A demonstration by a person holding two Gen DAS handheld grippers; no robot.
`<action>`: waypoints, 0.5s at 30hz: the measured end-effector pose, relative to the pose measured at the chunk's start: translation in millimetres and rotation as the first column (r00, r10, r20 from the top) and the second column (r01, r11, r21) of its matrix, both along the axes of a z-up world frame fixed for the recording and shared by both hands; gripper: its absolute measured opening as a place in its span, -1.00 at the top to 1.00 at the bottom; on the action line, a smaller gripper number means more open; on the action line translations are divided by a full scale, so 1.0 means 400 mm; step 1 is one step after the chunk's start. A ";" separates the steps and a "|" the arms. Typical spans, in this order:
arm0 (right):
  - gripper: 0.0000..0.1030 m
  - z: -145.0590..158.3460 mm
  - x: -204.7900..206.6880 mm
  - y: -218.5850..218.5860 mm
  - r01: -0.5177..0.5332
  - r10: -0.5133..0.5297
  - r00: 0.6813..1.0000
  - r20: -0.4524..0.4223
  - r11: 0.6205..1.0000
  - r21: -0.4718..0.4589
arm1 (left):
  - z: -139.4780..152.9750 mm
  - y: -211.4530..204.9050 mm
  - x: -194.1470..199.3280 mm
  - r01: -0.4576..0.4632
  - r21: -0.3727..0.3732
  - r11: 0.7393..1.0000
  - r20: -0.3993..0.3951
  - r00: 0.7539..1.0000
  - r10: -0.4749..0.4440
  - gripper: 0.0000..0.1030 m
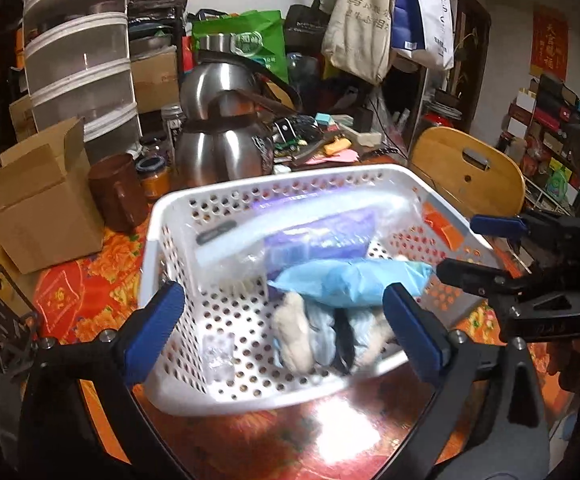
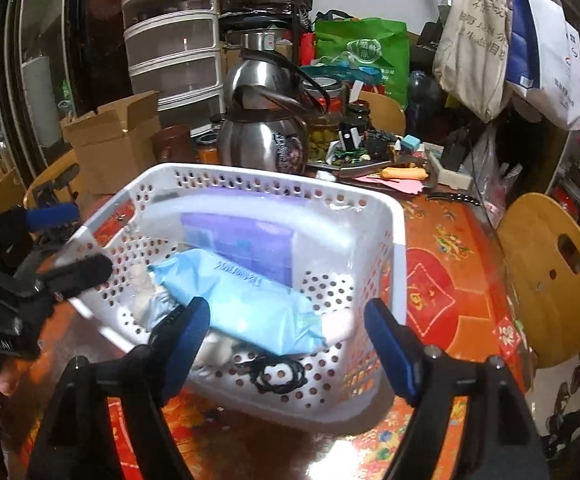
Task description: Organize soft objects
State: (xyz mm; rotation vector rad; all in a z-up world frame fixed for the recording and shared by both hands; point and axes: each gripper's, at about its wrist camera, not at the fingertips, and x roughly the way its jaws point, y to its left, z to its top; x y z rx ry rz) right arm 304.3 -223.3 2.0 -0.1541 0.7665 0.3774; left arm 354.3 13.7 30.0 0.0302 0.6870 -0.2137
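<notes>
On the left of the red, floral-patterned surface stands an open brown cardboard box with a dark brown cylindrical canister beside it, and two steel kettles behind. In the middle sits the white perforated plastic basket, tilted in the left wrist view. The left gripper hangs over its near rim with jaws spread wide and nothing between the pads; the basket's contents only show through the gap. The right gripper is likewise over the near rim, jaws wide and empty.

The soft things already lie inside the basket: a light blue soft pack of wipes across the middle, a purple plastic-wrapped packet behind it, and pale rolled cloth pieces near the front. I judge the gathering largely done; what may remain is tidying the pile or setting the basket in its place. No soft item is visible loose on the surface.

The left wrist view shows the rolled cloths clearly and the right gripper at the basket's right side. The right wrist view shows instead a black coiled band or cord on the basket floor, print on the blue pack, the left gripper at the left rim, and a wooden stool seat at far right
</notes>
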 end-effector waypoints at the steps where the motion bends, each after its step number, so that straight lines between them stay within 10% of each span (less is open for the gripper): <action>1: -0.54 0.002 -0.003 -0.002 0.001 -0.001 1.000 0.002 1.000 0.004 | -0.002 -0.005 -0.007 0.003 -0.003 1.000 -0.008 1.000 -0.003 -0.92; 15: -0.82 0.114 -0.293 -0.068 0.051 -0.057 0.992 0.114 0.997 0.054 | 0.050 -0.008 -0.258 -0.072 -0.006 0.997 0.000 0.997 0.072 -1.00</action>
